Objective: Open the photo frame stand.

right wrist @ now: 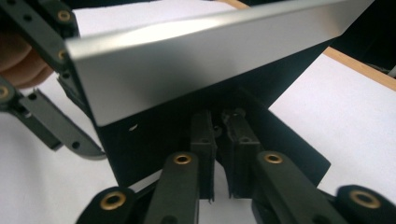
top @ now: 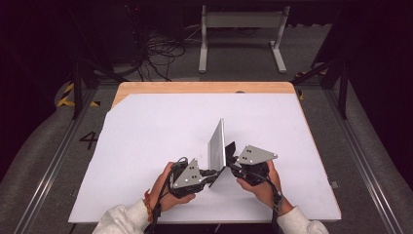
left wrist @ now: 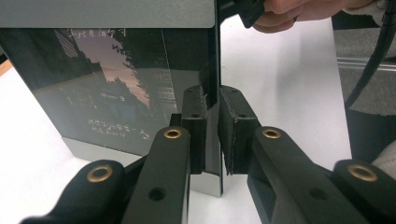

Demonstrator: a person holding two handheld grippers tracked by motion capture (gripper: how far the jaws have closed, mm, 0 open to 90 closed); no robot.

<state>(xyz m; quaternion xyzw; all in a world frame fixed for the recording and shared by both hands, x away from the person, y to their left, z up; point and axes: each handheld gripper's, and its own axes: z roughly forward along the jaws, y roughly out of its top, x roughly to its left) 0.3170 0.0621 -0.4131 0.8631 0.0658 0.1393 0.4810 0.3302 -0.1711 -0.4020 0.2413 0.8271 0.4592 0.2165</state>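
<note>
Left gripper [left wrist: 212, 140] is clamped on the near edge of a booklet [left wrist: 116, 93], standing it upright on the table [top: 146, 146]. Right gripper [right wrist: 219, 140], just opposite, pinches its dark cover [right wrist: 154, 140], apparently pulling that leaf aside while the left steadies the rest.

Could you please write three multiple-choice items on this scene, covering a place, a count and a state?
1. Where is the tablet?
A. Near edge of the white sheet, between the two grippers
B. Far left corner
C. On the floor

2. How many grippers hold it?
A. None
B. One
C. Two

3. How does the tablet stand?
A. Flat, screen down
B. Raised on edge
C. Broken in half

Answers: 1 A, the high view shows it between the hands at the sheet's near side; 2 C, the left gripper and the right gripper each have jaws closed on it; 3 B, it rises steeply above the sheet.
</note>
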